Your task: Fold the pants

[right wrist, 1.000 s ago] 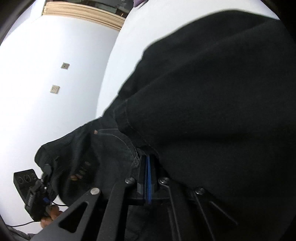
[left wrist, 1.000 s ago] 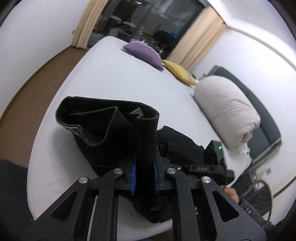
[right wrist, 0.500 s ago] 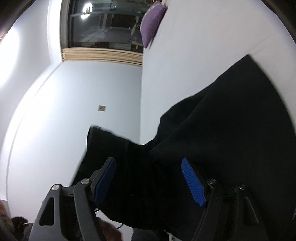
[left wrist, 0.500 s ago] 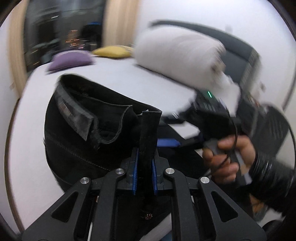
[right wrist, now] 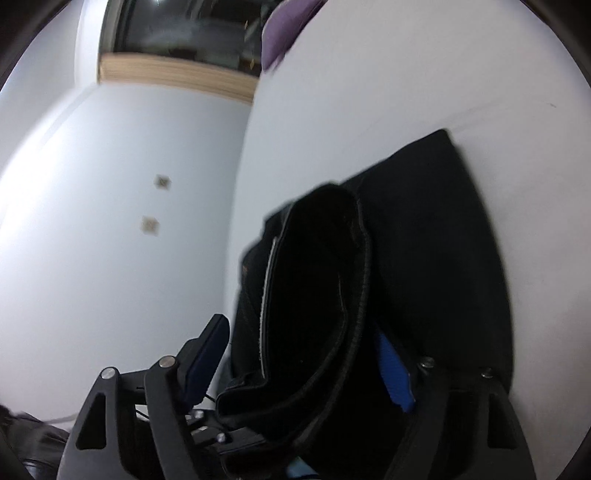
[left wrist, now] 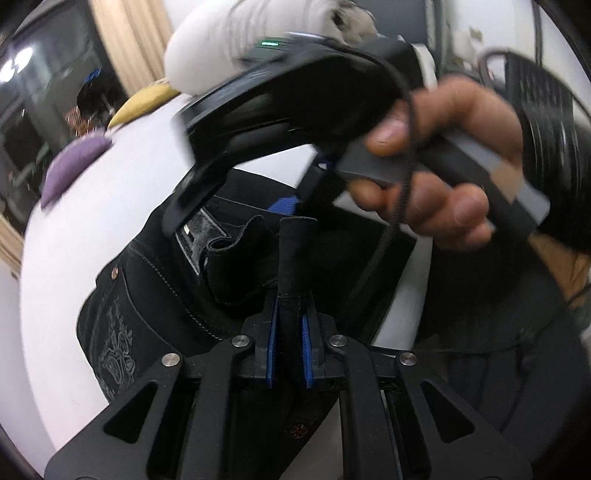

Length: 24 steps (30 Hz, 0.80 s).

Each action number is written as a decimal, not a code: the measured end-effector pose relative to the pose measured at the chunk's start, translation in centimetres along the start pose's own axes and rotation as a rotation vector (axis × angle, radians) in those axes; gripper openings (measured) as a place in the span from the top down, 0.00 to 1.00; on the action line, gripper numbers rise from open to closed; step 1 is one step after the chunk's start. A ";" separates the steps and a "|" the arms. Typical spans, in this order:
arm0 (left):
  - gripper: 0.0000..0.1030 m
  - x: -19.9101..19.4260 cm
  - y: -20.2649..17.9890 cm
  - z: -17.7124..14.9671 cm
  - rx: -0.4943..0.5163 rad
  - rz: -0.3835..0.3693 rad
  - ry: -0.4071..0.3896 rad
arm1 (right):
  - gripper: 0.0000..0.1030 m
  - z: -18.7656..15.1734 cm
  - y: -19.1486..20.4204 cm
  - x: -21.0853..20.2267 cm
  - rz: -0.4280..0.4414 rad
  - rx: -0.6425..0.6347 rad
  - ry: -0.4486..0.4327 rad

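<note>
The black pants (left wrist: pixel 155 295) lie bunched on the white bed (left wrist: pixel 92 192). My left gripper (left wrist: pixel 290 339) is shut on an upright fold of the waistband. The right gripper shows in the left wrist view (left wrist: pixel 295 110), held by a hand, close above the pants. In the right wrist view my right gripper (right wrist: pixel 303 350) is open, its blue pads either side of a raised fold of the pants (right wrist: pixel 424 258), not clamping it.
A purple cushion (left wrist: pixel 74 166), a yellow cushion (left wrist: pixel 144 103) and a rolled white duvet (left wrist: pixel 229 40) lie at the far end of the bed. A white wall (right wrist: pixel 110 221) runs beside the bed. A dark window (right wrist: pixel 177 33) is behind.
My right gripper has let go of the pants and opened, then moved close in front of the left gripper. The left gripper has swung round with the waistband still clamped.
</note>
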State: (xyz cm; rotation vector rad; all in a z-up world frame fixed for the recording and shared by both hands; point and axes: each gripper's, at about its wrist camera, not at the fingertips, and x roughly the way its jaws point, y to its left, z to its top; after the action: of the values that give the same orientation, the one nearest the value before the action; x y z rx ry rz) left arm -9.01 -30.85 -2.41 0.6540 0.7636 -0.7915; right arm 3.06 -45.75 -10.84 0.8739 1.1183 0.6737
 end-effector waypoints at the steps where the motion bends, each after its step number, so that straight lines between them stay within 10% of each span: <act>1: 0.91 0.9 -1.3 0.9 0.020 0.010 0.004 | 0.33 -0.1 0.4 0.3 -0.035 -0.025 0.019; 5: 0.91 1.6 -3.2 1.2 0.081 0.037 0.015 | 0.78 -0.7 0.6 0.3 -0.123 -0.058 0.040; 24: 0.91 2.6 -5.2 2.3 0.163 -0.018 -0.034 | 0.86 1.3 -1.3 -3.5 -0.144 -0.018 -0.150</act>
State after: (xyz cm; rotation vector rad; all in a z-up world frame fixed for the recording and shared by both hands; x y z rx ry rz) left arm -11.17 -36.43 -4.37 0.7787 0.6791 -0.8851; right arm 3.28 -49.67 -10.09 0.8069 1.0276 0.4910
